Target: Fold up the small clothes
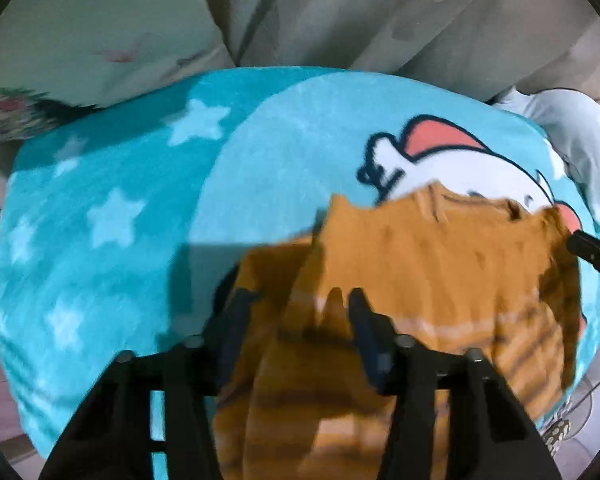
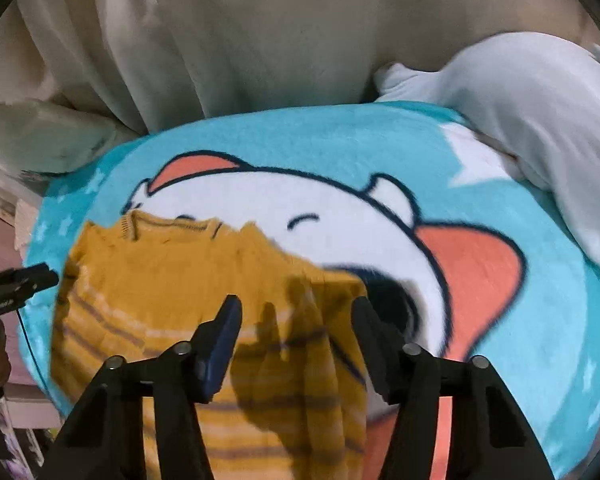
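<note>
A mustard-yellow knit sweater (image 1: 440, 264) (image 2: 172, 272) with pale and dark stripes lies on a turquoise cartoon blanket (image 1: 100, 220) (image 2: 340, 140), its neckline at the far side. My left gripper (image 1: 300, 296) hovers over the sweater's left side, jaws apart, a raised fold of knit below the gap and no pad pressing on it. My right gripper (image 2: 296, 304) is over the sweater's right side, also open, with folded sleeve fabric under it. Each view catches the other gripper's tip at the frame edge. The picture is blurred by motion.
Beige curtains (image 1: 340, 12) (image 2: 220, 40) hang behind the blanket. A pale blue-white garment (image 1: 580, 148) (image 2: 540, 120) lies heaped at the blanket's far right corner. A whitish cushion (image 2: 40, 136) sits at the far left.
</note>
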Available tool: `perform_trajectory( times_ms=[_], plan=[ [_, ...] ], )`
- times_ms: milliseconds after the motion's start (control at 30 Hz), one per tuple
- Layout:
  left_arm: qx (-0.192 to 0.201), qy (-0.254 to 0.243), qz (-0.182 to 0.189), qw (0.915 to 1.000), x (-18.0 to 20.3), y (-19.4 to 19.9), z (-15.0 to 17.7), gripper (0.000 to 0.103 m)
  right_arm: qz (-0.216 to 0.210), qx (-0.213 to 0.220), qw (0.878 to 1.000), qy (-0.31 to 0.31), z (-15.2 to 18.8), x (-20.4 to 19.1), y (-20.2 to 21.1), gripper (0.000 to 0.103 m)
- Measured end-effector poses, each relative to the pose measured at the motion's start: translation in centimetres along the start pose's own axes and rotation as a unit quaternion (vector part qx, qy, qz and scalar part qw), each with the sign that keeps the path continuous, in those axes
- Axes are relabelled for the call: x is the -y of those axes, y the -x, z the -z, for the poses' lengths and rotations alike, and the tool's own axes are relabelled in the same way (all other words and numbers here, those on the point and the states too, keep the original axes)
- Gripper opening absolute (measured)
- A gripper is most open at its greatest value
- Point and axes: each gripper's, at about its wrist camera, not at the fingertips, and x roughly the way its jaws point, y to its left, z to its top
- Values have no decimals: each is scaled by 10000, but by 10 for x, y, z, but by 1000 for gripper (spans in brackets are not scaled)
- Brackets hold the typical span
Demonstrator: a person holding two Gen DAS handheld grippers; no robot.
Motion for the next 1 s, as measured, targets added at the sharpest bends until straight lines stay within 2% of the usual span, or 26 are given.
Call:
perform_trajectory(
  times_ms=[33, 67, 100, 133, 167, 233, 300, 367, 467, 533, 567, 600, 633, 700, 733, 767, 867, 1000],
  plan=[
    [-40, 1, 21, 10000, 3, -8, -3, 36, -35, -45, 10000, -9, -2, 1, -6, 51],
    [-109, -4, 40, 9999, 3, -13, -5, 30, -48, -112, 9999, -33, -4, 2, -13, 36],
    [-167, 21, 116, 9998, 3, -17, -7, 10, -21, -173, 9998, -82, -5, 4, -18, 27],
    [-195, 106, 230, 9995, 2, -18, -8, 5, -39, -203, 9997, -134, -5, 6, -21, 14],
    [-128, 123, 246, 9995, 2, -14, -8, 5, -64, -216, 9995, -213, -6, 9, -21, 7],
    [52, 52, 245, 9997, 2, 0, -8, 4, -82, -192, 9990, -401, -7, 17, -17, 5],
    [169, 245, 424, 9987, -5, 11, -9, 4, -221, -139, 9977, -617, -11, 25, -4, 4],
    [139, 326, 508, 9981, -9, 5, -17, 4, -140, -89, 9982, -574, -15, 24, 3, 4],
    [-97, 126, 124, 9998, -4, -27, -24, 5, 165, -214, 9986, -456, -18, 23, -15, 4],
    [-26, 92, 1, 10000, 0, -33, -27, 6, 534, -443, 9971, -322, -14, 24, -41, 4],
    [-73, 0, -79, 9999, 4, -31, -28, 6, 574, -583, 9961, -339, -13, 26, -51, 4],
    [-13, -80, -186, 9998, 7, -26, -27, 15, 531, -564, 9957, -499, -13, 27, -48, 4],
    [126, -180, -324, 9992, 11, -18, -24, 32, 522, -421, 9959, -601, -14, 27, -38, 5],
    [374, -348, -639, 9966, 18, -4, -15, 53, 543, -243, 9959, -682, -15, 21, -18, 28],
    [436, -375, -725, 9957, 21, 1, -12, 57, 618, -220, 9952, -730, -14, 17, -10, 57],
    [465, -400, -800, 9949, 25, 4, -9, 57, 691, -160, 9944, -780, -12, 13, -2, 69],
    [446, -326, -876, 9946, 38, 13, -1, 57, 679, -168, 9947, -756, -9, 1, 9, 69],
    [492, -167, -687, 9963, 59, 27, 5, 57, 661, -281, 9951, -677, 0, -16, 18, 69]
  ],
)
